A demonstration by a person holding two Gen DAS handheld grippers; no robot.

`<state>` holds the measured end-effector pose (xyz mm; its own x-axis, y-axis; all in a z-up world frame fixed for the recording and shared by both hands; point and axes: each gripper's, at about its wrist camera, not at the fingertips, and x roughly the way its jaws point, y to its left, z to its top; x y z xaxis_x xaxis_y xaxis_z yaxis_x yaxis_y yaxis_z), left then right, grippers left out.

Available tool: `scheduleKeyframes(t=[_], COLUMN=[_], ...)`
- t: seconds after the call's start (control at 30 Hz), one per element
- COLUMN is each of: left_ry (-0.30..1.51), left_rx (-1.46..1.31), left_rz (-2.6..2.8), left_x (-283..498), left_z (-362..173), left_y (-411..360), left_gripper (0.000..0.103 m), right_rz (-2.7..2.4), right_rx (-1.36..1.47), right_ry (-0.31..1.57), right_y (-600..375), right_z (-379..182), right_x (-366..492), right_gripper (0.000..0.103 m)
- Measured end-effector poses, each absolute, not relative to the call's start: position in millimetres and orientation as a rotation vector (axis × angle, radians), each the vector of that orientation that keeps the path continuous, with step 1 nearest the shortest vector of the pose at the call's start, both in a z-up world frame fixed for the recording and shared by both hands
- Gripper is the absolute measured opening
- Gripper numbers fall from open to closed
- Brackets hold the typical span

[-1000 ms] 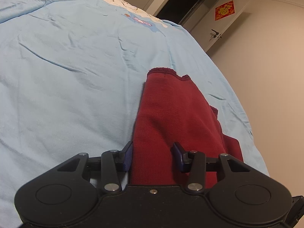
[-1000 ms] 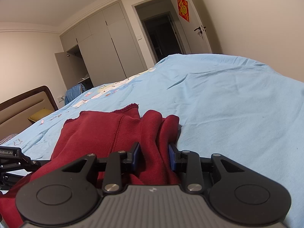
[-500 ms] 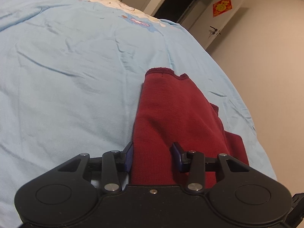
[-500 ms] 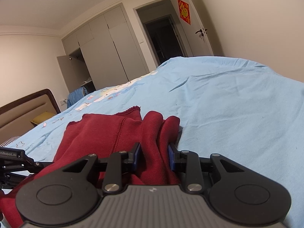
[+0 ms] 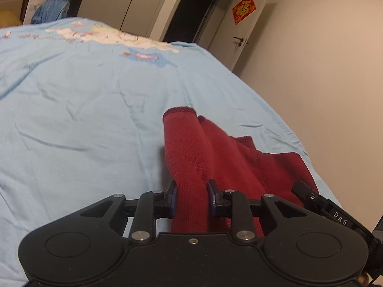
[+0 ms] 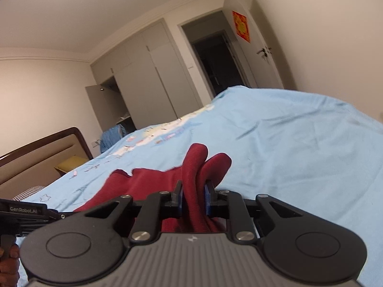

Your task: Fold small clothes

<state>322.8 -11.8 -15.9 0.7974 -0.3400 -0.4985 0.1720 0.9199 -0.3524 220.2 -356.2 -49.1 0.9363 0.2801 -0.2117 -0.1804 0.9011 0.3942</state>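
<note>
Here, both tools are clenched on the same dark red knitted garment (image 5: 215, 157), which lies on the light blue bedsheet (image 5: 83, 119) with its held edge lifted. The left tool (image 5: 191, 199) pinches a fold of the fabric between its blue-padded fingers (image 5: 172, 199), and from that grip the cloth runs straight ahead and away, ending in a hemmed edge that rests on the sheet well forward of the tool. That forward line is the garment's long axis as the left wrist camera shows it. To the right of the left tool the fabric fans out in loose ridges toward the right tool, whose black body shows at the lower right of that view.

The right tool (image 6: 193, 199) grips a bunched section that stands up between its jaws and pokes just beyond the fingertips in two rounded humps. From it, the rest of the garment (image 6: 148, 181) spreads to the left, toward the left tool at the lower left edge of the right wrist view.

Judging from this, the near edge is held at two points side by side, and the free end lies ahead of both. A fold would likely carry the held edge forward along that axis, over the far hem. Neither tool looks nearer to the hem.
</note>
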Motion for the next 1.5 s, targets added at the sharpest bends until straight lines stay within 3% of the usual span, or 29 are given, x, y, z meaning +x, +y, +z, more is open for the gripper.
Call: scheduleKeyframes(t=[0.57, 0.93, 1.3, 1.5], left_ry=[0.463, 0.566, 0.567, 0.585], left_rx=[-0.19, -0.292, -0.334, -0.327], left_rz=[-0.006, 0.077, 0.075, 0.107], left_x=[320, 342, 347, 349], left_z=[47, -16, -36, -25], left_y=[89, 134, 145, 146], left_gripper=[0.026, 0.027, 0.032, 0.045], right_rz=[0.51, 0.436, 0.435, 0.389], right_rx=[0.284, 0.276, 0.292, 0.251], right_ry=[0.295, 0.463, 0.487, 0.478], right_y=[-230, -199, -204, -202], right_z=[4, -48, -70, -56], right_x=[322, 366, 362, 358], right_gripper=[0.017, 0.018, 0.028, 0.051])
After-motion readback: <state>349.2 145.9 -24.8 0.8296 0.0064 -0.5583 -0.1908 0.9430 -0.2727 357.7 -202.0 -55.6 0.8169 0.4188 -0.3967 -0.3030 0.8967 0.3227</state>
